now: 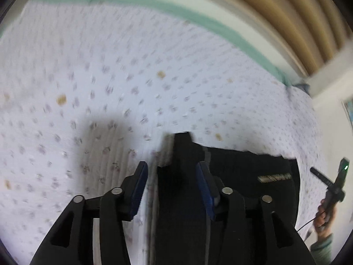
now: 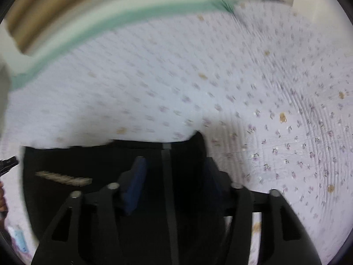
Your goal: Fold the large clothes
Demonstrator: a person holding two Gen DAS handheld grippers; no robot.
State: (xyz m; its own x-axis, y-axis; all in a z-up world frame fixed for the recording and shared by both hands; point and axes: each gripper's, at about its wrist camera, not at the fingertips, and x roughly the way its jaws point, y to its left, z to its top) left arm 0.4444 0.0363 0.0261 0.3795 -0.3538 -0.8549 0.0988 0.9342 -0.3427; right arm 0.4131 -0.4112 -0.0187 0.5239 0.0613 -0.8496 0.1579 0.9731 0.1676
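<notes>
A black garment [image 1: 242, 176] with a pale printed label lies on a white bedsheet [image 1: 132, 77] with small purple flowers. My left gripper [image 1: 172, 172] is open, its blue pads either side of the garment's left edge, low over the bed. The garment also shows in the right wrist view [image 2: 88, 161]. My right gripper [image 2: 174, 170] is open over the garment's right part, its pads apart with black cloth between and below them. Both views are blurred by motion.
A green band [image 1: 198, 19] edges the far side of the bed, with a tan ribbed wall [image 1: 286, 11] behind. In the left wrist view the other hand-held gripper [image 1: 335, 185] shows at the far right.
</notes>
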